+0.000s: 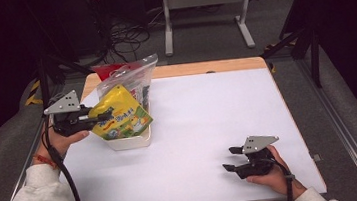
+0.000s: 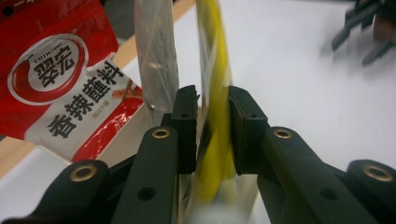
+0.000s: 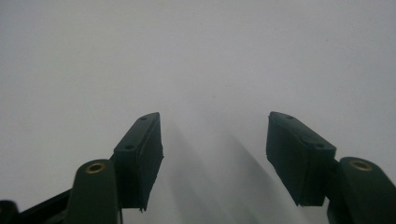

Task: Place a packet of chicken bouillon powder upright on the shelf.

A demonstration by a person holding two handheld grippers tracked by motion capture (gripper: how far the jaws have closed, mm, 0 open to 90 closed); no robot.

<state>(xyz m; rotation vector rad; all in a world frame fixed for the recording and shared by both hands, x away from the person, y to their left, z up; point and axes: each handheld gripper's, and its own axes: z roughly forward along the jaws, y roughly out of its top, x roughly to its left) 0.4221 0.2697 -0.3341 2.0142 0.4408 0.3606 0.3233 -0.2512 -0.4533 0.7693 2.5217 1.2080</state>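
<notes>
My left gripper has its jaws narrow around the yellow snack bag, which stands edge-on in the white bin beside a red packet. My right gripper sits wide, nothing between its jaws, low over the table.

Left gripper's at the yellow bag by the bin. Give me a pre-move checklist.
1. Yellow bag between the left gripper fingers: ok, it runs edge-on between them.
2. Pads pressing firmly on it: cannot tell, the bag is blurred there.
3. Bag inside the white bin: cannot tell, its lower edge overlaps the bin's front wall.
4. Room around the fingers: not ok, the clear bag stands right beside them, with the red packet behind.
5. Right gripper out of the way: ok, open and empty, far off at the table's near right.
</notes>
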